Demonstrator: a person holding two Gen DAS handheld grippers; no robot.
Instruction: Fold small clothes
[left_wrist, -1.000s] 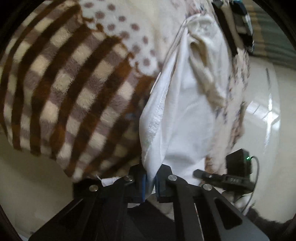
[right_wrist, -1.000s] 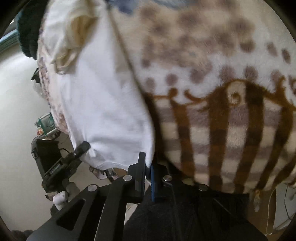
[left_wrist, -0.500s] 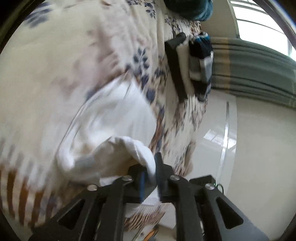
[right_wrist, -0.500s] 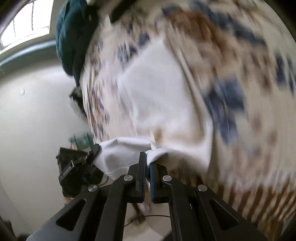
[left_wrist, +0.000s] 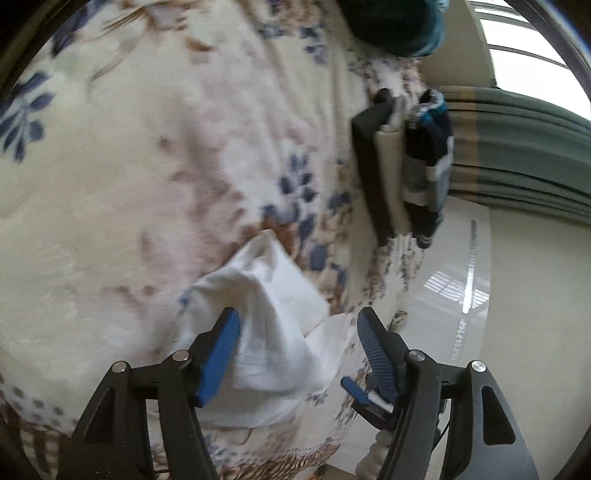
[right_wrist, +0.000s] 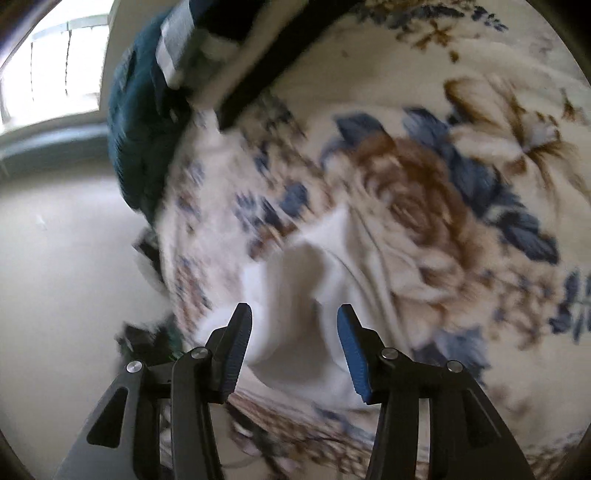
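White garment (left_wrist: 269, 314) lies bunched, apparently doubled over, on the floral blanket (left_wrist: 110, 184). Left gripper (left_wrist: 297, 345) and right gripper (right_wrist: 293, 343) jaws have just been opening; cloth sits loose between them.

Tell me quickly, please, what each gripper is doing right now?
Left gripper: open, jaws just opened; white garment lies loose between them.
Right gripper: open, jaws just opened, over the same white garment.

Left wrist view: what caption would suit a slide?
Left gripper, jaws just opened, releases white garment onto floral blanket.
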